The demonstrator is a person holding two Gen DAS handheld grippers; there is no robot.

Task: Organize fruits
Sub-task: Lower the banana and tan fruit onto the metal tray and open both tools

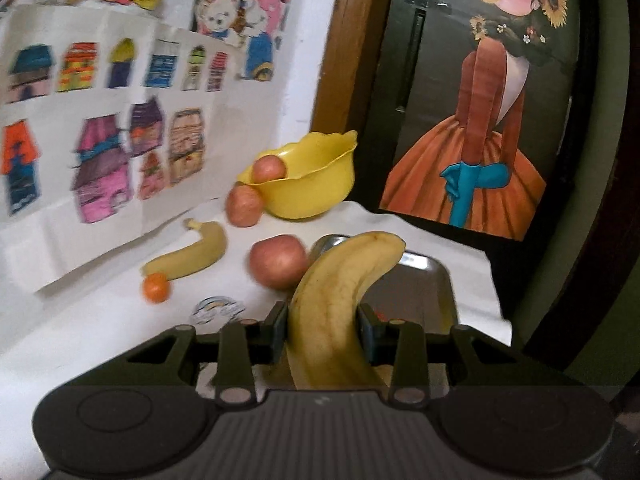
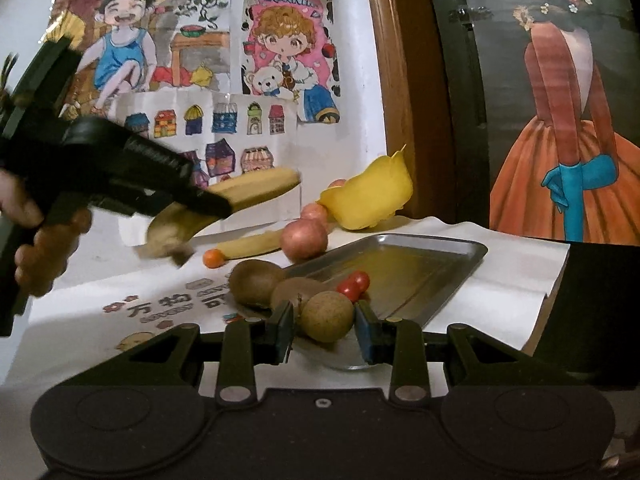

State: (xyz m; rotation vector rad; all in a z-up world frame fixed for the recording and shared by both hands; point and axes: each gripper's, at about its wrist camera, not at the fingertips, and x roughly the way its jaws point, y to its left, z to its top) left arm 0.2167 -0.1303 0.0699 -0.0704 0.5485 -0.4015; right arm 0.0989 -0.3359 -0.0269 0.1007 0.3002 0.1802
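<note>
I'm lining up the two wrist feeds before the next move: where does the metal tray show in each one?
Left wrist: the metal tray lies right of centre, partly hidden behind the banana clamped in the left gripper.
Right wrist: the tray sits centre-right, just beyond the right gripper.
Shared landmark: the yellow bowl beyond the tray.

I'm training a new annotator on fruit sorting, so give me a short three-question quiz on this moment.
1. True or false: the left gripper is shut on a banana.
2. Where is the metal tray relative to the yellow bowl? A) nearer the camera B) inside it C) behind it
3. Fill in: the round brown fruit sits between the right gripper's ____ jaws.

Key: 1 true; 2 A; 3 open.
</note>
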